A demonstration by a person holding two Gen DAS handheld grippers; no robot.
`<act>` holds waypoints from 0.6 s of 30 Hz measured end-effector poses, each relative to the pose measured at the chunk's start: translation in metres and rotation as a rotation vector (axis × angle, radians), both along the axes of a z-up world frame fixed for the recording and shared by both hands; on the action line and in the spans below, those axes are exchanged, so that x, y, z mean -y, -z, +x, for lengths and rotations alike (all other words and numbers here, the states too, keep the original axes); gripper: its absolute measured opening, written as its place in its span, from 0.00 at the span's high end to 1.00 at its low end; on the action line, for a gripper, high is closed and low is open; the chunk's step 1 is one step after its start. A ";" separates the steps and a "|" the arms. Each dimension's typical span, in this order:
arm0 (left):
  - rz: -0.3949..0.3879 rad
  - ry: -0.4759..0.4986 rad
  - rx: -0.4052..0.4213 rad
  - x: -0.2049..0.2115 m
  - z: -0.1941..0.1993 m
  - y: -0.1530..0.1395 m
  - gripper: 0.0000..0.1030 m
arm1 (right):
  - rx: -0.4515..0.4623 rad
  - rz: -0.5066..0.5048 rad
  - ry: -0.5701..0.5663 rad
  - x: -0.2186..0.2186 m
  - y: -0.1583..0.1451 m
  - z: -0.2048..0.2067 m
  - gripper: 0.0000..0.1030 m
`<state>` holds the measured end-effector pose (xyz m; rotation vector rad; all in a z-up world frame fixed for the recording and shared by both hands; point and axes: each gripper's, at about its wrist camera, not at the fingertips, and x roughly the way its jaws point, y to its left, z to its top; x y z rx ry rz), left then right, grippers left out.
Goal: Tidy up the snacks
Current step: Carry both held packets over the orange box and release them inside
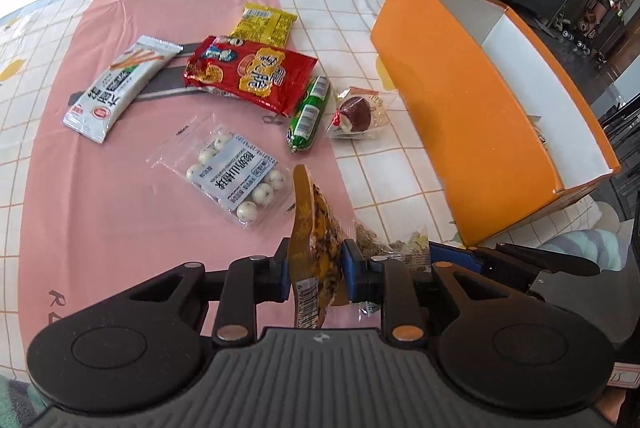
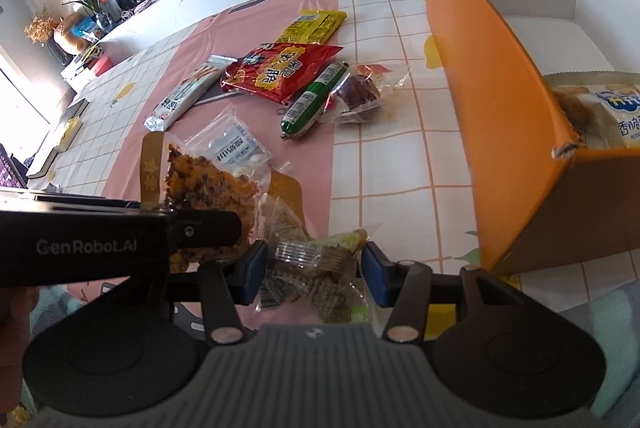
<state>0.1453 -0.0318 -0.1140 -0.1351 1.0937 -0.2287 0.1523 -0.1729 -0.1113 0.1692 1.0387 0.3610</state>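
Note:
My left gripper (image 1: 315,270) is shut on a gold packet of orange-brown snack (image 1: 316,228), held upright above the table; the same packet (image 2: 208,183) shows in the right wrist view at the left. My right gripper (image 2: 314,268) has its pads on both sides of a clear packet of green-grey snack (image 2: 320,268); whether it grips is unclear. On the table lie a bag of white balls (image 1: 236,175), a green sausage (image 1: 309,111), a red bag (image 1: 252,71), a yellow packet (image 1: 264,23), a white stick packet (image 1: 116,83) and a brown sweet in clear wrap (image 1: 356,113).
An orange box (image 1: 472,115) with white inside stands at the right; in the right wrist view a pale snack bag (image 2: 600,111) lies in the orange box (image 2: 500,99). The table has a pink and white checked cloth (image 1: 80,187).

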 end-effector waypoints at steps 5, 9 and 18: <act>0.008 -0.005 0.054 -0.001 -0.007 -0.023 0.74 | 0.054 0.003 0.003 0.004 -0.022 -0.007 0.52; 0.011 -0.006 0.122 -0.002 -0.014 -0.049 0.74 | 0.099 0.025 0.012 0.012 -0.047 -0.014 0.52; -0.031 0.097 0.289 0.026 -0.024 -0.115 0.74 | 0.235 0.013 0.035 0.049 -0.114 -0.023 0.52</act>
